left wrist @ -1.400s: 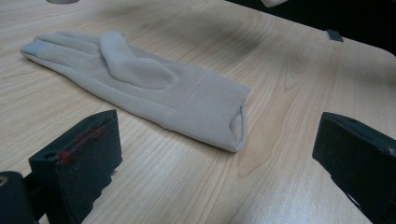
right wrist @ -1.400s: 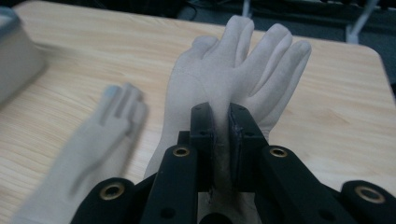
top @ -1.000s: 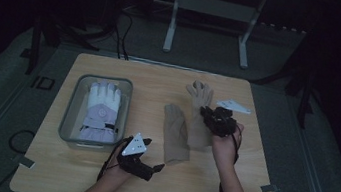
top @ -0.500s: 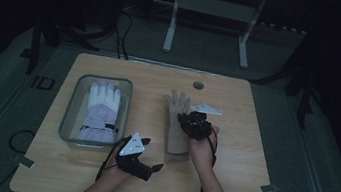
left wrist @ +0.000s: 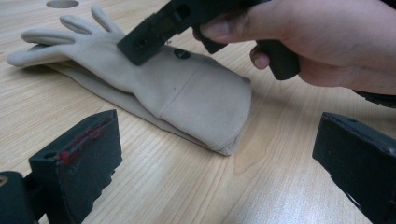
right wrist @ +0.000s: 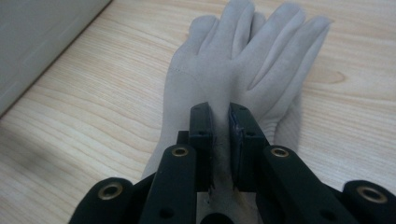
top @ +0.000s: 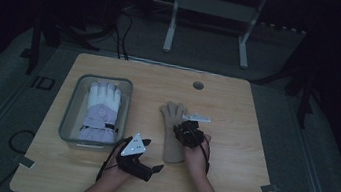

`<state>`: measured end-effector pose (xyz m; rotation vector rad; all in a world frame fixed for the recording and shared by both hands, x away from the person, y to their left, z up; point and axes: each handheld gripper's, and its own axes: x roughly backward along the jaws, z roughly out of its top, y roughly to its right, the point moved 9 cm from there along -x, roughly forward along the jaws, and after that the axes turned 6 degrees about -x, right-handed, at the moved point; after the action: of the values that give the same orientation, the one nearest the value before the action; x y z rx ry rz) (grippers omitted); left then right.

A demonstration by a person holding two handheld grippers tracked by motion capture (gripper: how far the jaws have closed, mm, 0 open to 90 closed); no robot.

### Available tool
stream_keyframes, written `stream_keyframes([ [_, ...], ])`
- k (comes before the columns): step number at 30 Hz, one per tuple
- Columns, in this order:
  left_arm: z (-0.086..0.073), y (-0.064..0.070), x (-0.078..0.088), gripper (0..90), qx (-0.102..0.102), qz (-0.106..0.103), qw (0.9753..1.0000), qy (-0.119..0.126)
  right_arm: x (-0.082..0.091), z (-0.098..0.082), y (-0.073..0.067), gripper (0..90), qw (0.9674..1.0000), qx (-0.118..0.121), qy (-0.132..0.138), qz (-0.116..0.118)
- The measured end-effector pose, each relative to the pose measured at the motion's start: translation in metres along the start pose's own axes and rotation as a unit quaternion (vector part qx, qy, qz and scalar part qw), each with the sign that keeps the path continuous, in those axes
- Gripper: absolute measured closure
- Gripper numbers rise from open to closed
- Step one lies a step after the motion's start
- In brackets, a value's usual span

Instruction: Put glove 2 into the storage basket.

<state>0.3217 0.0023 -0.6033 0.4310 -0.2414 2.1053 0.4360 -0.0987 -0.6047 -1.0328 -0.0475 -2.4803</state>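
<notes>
Right gripper (right wrist: pixel 220 121) of mine pinches the tan glove (top: pixel 172 126) at its palm, jaws nearly closed on a fold of fabric. That glove lies flat on the wooden table (top: pixel 248 137), just right of the metal tray (top: pixel 72 107) holding a white glove (top: pixel 101 109). Near the tan glove's cuff, my left gripper (top: pixel 152 160) rests with jaws spread wide, holding nothing.

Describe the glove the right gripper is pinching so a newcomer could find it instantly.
Start at the wooden table and find the clear bin on its left side. Just right of the bin, the tan glove lies flat on the bare wood, fingers pointing away from the person, with the right gripper shut on its fabric. Unlike the white glove, it lies outside the bin.
</notes>
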Motion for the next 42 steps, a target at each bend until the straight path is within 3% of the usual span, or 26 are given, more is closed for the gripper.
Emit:
stream_keyframes([
  [4, 0.000, 0.000, -0.001, 1.4, 0.001, -0.002, 1.0000, 0.000, -0.006, -0.007, 0.003, 78.7, 1.0000, 0.005, -0.008, 0.001],
  [8, -0.001, 0.001, -0.001, 1.4, 0.001, -0.003, 1.0000, -0.001, -0.003, -0.009, 0.009, 79.2, 0.9999, -0.002, 0.000, -0.013],
  [16, 0.000, 0.002, -0.002, 1.4, 0.000, -0.006, 1.0000, -0.002, 0.004, -0.014, 0.020, 79.1, 0.9999, -0.004, -0.005, -0.011],
  [19, 0.000, 0.005, -0.004, 1.4, 0.002, -0.018, 0.9998, -0.001, 0.009, -0.016, 0.026, 70.5, 1.0000, -0.005, -0.005, 0.004],
  [24, 0.001, 0.007, -0.007, 1.4, -0.001, -0.017, 0.9998, -0.003, 0.023, -0.011, 0.029, 46.0, 0.9997, 0.006, 0.001, 0.023],
  [26, 0.001, 0.008, -0.007, 1.4, -0.005, -0.016, 0.9999, -0.003, 0.025, -0.010, 0.029, 42.6, 0.9995, 0.006, 0.000, 0.030],
  [27, 0.001, 0.007, -0.008, 1.4, -0.005, -0.013, 0.9999, -0.006, 0.031, -0.006, 0.033, 29.2, 0.9987, -0.001, 0.003, 0.050],
  [30, 0.001, 0.007, -0.007, 1.5, -0.004, -0.009, 0.9999, -0.008, 0.038, -0.002, 0.040, 14.2, 0.9978, -0.003, 0.004, 0.066],
  [35, -0.001, 0.005, -0.008, 1.5, 0.001, -0.009, 0.9999, -0.011, 0.044, 0.003, 0.047, 15.6, 0.9957, 0.004, 0.010, 0.092],
  [38, -0.002, 0.004, -0.009, 1.5, 0.002, -0.009, 0.9999, -0.014, 0.046, 0.004, 0.052, 15.6, 0.9954, 0.034, 0.013, 0.089],
  [42, -0.002, 0.003, -0.010, 1.5, 0.005, -0.008, 0.9998, -0.019, 0.053, 0.003, 0.055, 15.6, 0.9939, 0.031, -0.004, 0.106],
])
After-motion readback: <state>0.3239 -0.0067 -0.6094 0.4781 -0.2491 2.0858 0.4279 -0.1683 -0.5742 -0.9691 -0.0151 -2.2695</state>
